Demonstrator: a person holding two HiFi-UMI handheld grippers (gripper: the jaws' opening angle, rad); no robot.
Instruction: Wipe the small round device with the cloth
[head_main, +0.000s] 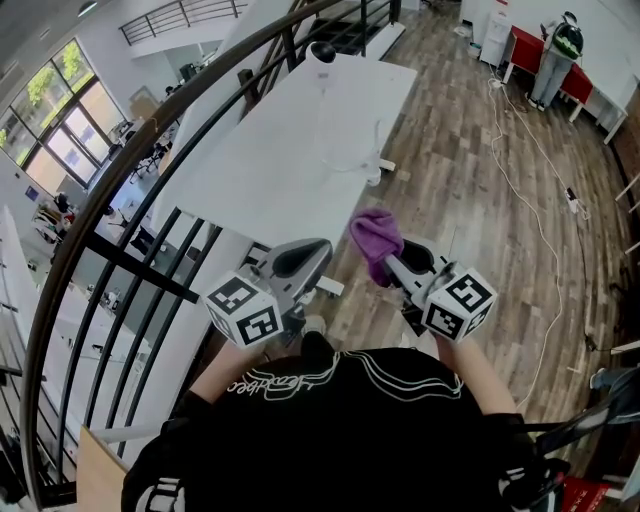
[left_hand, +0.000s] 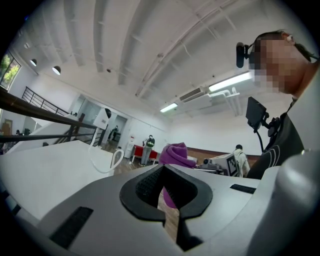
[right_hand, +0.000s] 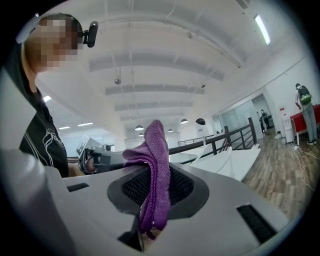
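Observation:
The small round device (head_main: 322, 50) stands at the far end of the white table (head_main: 290, 150), and a white cable (head_main: 372, 160) trails from it. It is well ahead of both grippers. My right gripper (head_main: 394, 264) is shut on a purple cloth (head_main: 375, 240), which sticks up out of its jaws (right_hand: 155, 160). The left gripper (head_main: 305, 258) is beside it, shut and holding nothing (left_hand: 167, 200). Both are held close to the person's chest, short of the table's near end. The cloth (left_hand: 175, 154) also shows past the left jaws.
A black metal railing (head_main: 150, 180) curves along the table's left side, with a drop to a lower floor beyond it. Wooden floor (head_main: 480, 200) lies to the right, crossed by a white cord (head_main: 545, 170). A person (head_main: 555, 60) stands by a red table far off.

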